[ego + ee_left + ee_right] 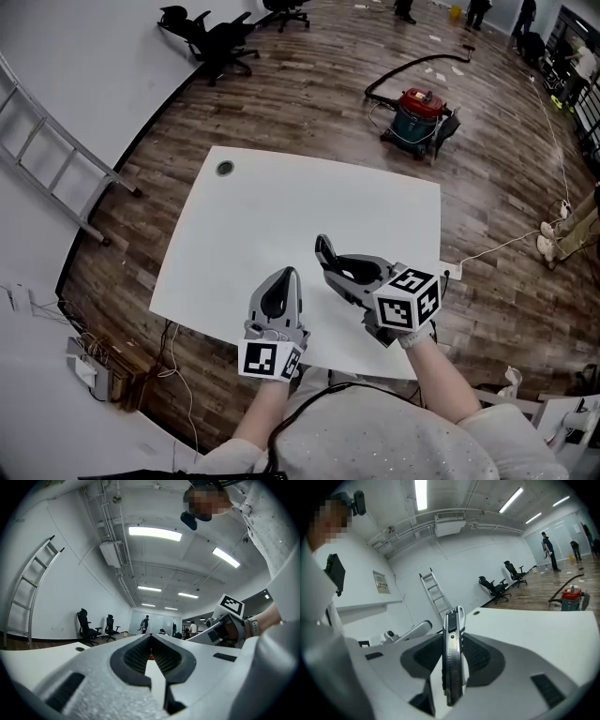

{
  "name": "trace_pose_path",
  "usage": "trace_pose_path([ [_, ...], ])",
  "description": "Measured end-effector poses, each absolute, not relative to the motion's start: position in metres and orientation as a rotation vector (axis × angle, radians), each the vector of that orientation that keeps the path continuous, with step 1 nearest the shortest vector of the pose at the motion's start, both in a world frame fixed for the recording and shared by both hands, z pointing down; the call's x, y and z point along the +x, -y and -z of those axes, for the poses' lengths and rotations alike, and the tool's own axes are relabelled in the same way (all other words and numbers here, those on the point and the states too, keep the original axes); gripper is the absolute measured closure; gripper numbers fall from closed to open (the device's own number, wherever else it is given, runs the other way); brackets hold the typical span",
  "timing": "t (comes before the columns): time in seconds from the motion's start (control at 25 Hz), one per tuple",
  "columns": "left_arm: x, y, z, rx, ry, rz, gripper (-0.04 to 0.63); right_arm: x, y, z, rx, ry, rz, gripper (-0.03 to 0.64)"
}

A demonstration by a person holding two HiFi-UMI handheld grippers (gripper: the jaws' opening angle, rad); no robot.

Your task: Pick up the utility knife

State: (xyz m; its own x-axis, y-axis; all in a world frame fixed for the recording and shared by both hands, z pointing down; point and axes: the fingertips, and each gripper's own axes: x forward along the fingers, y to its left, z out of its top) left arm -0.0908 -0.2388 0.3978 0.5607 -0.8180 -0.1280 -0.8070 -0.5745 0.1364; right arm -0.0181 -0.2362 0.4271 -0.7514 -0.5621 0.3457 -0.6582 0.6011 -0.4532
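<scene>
Utility knife (453, 658), slim silver metal with black slider: pinched upright between the grey pads of the right hand-held gripper (326, 251), tip toward 12 o'clock, held above the white rectangular tabletop (234, 220) near its 4 o'clock corner. Left hand-held gripper (289, 275), grey with a black-and-white marker cube: jaws pressed together on nothing, at the tabletop's 6 o'clock edge, just beside the right one. Round dark grommet hole (225, 168): tabletop's 10 o'clock corner. Red canister vacuum cleaner (421, 113) with black hose: wooden floor, 1 o'clock of the tabletop. Grey metal ladder (54, 159): against the wall at 9 o'clock.
</scene>
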Motion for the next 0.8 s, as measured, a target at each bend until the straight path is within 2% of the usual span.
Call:
trace_pose_path([
  [0.8,-0.088,0.230,-0.397,2.718,1.410,0.276,0.588,0.004,0.226,-0.411,1.161,2.842,-1.001,0.479],
])
